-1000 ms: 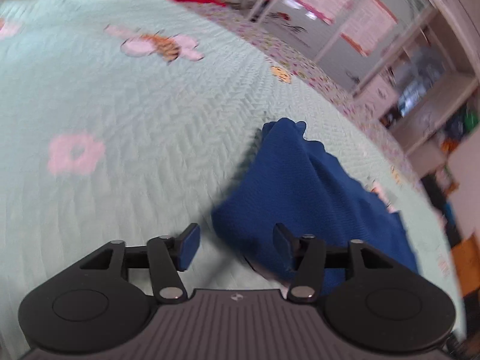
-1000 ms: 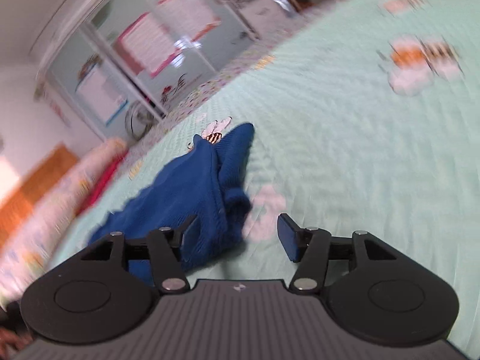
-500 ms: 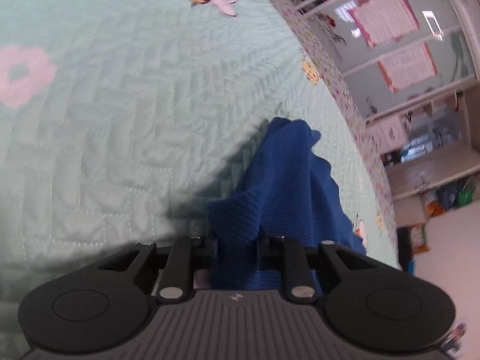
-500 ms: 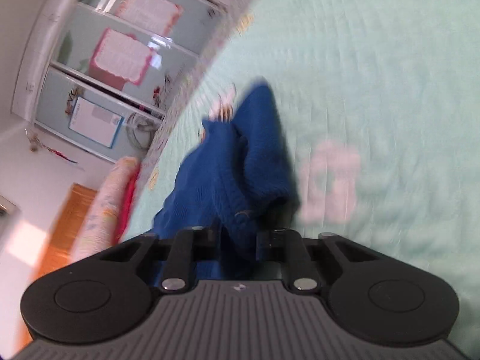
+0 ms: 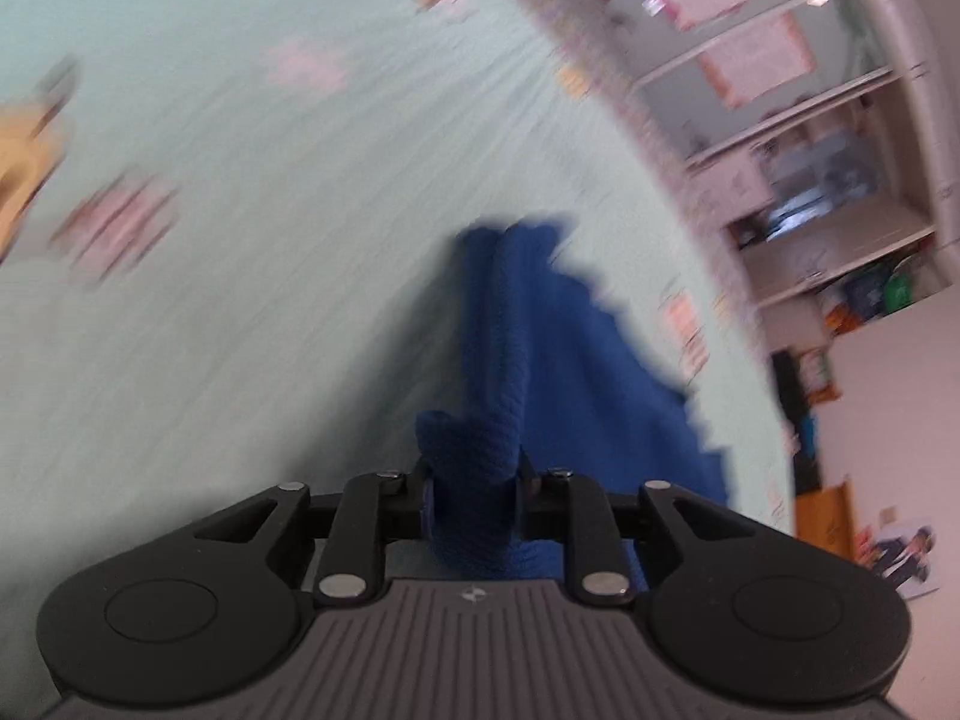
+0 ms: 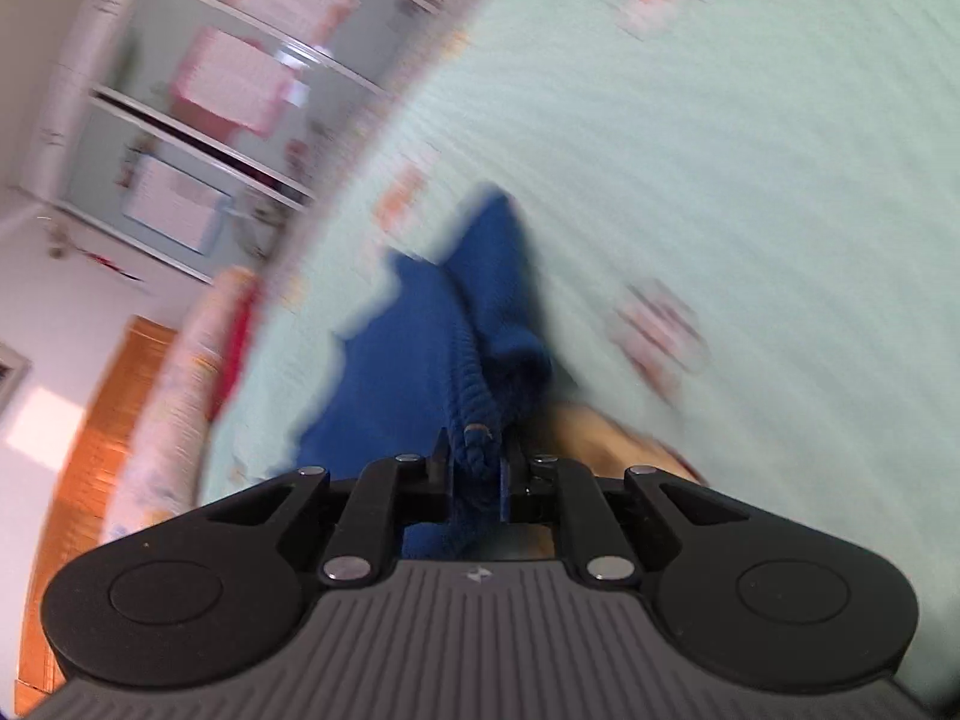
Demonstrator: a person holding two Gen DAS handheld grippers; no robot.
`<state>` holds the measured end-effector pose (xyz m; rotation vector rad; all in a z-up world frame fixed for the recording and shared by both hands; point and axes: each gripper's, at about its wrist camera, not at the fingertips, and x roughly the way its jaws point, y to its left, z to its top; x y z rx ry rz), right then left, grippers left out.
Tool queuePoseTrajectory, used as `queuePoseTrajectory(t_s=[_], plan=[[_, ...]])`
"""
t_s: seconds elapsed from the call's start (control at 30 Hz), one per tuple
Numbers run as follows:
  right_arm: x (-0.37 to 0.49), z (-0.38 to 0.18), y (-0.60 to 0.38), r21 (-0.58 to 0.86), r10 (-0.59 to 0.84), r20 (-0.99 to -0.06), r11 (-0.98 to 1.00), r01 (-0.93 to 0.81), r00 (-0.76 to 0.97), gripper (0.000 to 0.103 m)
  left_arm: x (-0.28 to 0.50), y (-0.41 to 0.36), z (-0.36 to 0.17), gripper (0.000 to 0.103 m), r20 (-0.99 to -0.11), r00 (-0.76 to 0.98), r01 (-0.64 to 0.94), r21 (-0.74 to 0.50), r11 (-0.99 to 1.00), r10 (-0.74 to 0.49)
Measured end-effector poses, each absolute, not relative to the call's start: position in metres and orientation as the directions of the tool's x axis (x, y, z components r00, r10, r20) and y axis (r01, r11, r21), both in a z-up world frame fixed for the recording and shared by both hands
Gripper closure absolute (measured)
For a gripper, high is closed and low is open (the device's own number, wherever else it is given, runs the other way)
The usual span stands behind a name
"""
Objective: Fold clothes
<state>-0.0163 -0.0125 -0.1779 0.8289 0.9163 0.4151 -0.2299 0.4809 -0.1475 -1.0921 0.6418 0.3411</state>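
Note:
A dark blue knit garment lies bunched on a mint green quilted bedspread. My left gripper pinches a thick fold of its edge; the pads press the knit while the jaws ease slightly apart. In the right wrist view the same garment trails away over the bedspread. My right gripper clamps a ribbed edge of it, and its jaws are still closing on the cloth. Both views are blurred by motion.
A white cabinet with glass doors and pink papers stands past the bed's far edge, and the cabinet shows in the right view too. A rolled floral quilt lies at the bed's left side, beside a wooden floor. A tan blurred patch sits by the right gripper.
A second ago both grippers stood open beside the garment. They have closed on its edges and are moving quickly across the bed with the cloth, both wrists rolling.

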Motion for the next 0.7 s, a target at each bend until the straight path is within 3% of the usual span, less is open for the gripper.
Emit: queuePoseTrajectory(t_s=[0.13, 0.23, 0.3, 0.37, 0.5, 0.63, 0.7], plan=[[-0.039, -0.164, -0.03, 0.734, 0.534, -0.536, 0.678, 0.047, 0.654, 0.078, -0.266, 0.482, -0.141, 0.075, -0.59, 0.807, -0.535, -0.741, 0.405, -0.014], [-0.053, -0.112, -0.009, 0.585, 0.457, -0.455, 0.801, -0.131, 0.764, 0.078, -0.273, 0.479, -0.111, 0.071, -0.55, 0.833, -0.501, -0.705, 0.503, 0.059], [-0.054, -0.09, 0.02, 0.563, 0.552, -0.397, 0.777, -0.28, 0.733, 0.075, -0.274, 0.475, -0.095, 0.064, -0.518, 0.85, -0.478, -0.683, 0.553, 0.096], [-0.052, -0.087, 0.067, 0.547, 0.637, -0.387, 0.741, -0.39, 0.666, 0.063, -0.265, 0.471, -0.087, 0.062, -0.498, 0.863, -0.451, -0.685, 0.572, 0.083], [-0.047, -0.082, 0.163, 0.508, 0.775, -0.377, 0.63, -0.587, 0.507, 0.062, -0.231, 0.451, -0.084, 0.059, -0.492, 0.87, -0.393, -0.65, 0.651, 0.033], [-0.024, -0.114, 0.255, 0.532, 0.812, -0.434, 0.58, -0.617, 0.39, 0.062, -0.198, 0.459, -0.122, 0.059, -0.577, 0.817, -0.444, -0.606, 0.66, 0.02], [-0.009, -0.135, 0.273, 0.515, 0.784, -0.488, 0.614, -0.599, 0.383, 0.062, -0.19, 0.467, -0.145, 0.065, -0.607, 0.795, -0.471, -0.612, 0.635, 0.004]])
